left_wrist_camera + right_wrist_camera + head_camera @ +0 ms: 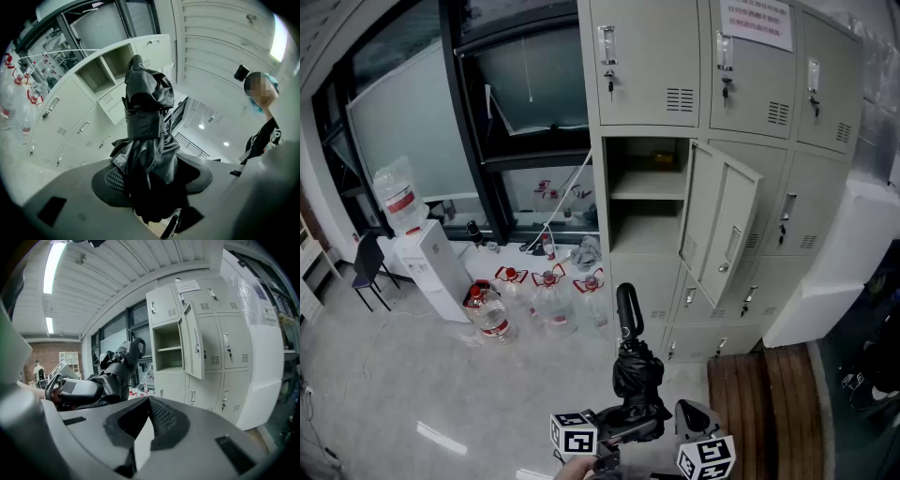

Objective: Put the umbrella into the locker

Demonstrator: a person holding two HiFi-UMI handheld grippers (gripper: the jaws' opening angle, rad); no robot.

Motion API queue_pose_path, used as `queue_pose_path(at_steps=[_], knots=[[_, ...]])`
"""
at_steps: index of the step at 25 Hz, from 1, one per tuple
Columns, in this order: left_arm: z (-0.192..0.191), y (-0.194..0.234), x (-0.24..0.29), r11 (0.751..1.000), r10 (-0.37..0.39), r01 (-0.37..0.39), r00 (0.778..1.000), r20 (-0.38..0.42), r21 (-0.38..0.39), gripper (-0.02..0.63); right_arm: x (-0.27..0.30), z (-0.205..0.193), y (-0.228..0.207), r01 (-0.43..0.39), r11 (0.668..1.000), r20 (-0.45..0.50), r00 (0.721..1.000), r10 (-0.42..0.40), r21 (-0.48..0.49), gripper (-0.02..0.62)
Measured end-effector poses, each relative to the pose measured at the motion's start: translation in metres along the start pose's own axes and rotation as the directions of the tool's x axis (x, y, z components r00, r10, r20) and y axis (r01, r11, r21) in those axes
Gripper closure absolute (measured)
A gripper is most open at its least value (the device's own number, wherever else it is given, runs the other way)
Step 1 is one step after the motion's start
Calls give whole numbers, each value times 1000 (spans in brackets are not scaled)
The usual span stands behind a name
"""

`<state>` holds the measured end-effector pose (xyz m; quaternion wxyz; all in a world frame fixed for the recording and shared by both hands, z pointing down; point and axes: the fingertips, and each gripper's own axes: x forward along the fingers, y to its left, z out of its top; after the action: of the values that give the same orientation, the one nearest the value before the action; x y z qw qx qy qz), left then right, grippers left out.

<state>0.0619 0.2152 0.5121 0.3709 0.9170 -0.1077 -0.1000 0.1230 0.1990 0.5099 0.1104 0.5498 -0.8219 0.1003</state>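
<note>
A black folded umbrella stands upright at the bottom middle of the head view, handle up. My left gripper is shut on its lower part; black fabric fills the gap between the jaws. My right gripper is just to its right, shut, with nothing between the jaws. From the right gripper view the umbrella and left gripper lie to the left. The grey locker bank has one open compartment with a shelf, its door swung out to the right. The open compartment is ahead and apart from both grippers.
Several large water bottles stand on the floor left of the lockers, beside a white water dispenser and a dark chair. A white block and wooden slats lie to the right. A person stands behind the left gripper.
</note>
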Motion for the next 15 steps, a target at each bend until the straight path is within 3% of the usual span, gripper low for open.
queue_pose_path(at_steps=[11, 15], knots=[[-20, -12, -6, 998, -14, 16, 1000, 21, -63, 347, -17, -5, 11, -1, 1000, 3, 1000, 1, -9, 595], [-20, -11, -5, 995, -19, 23, 999, 38, -93, 347, -16, -8, 10, -34, 998, -6, 999, 34, 44, 594]])
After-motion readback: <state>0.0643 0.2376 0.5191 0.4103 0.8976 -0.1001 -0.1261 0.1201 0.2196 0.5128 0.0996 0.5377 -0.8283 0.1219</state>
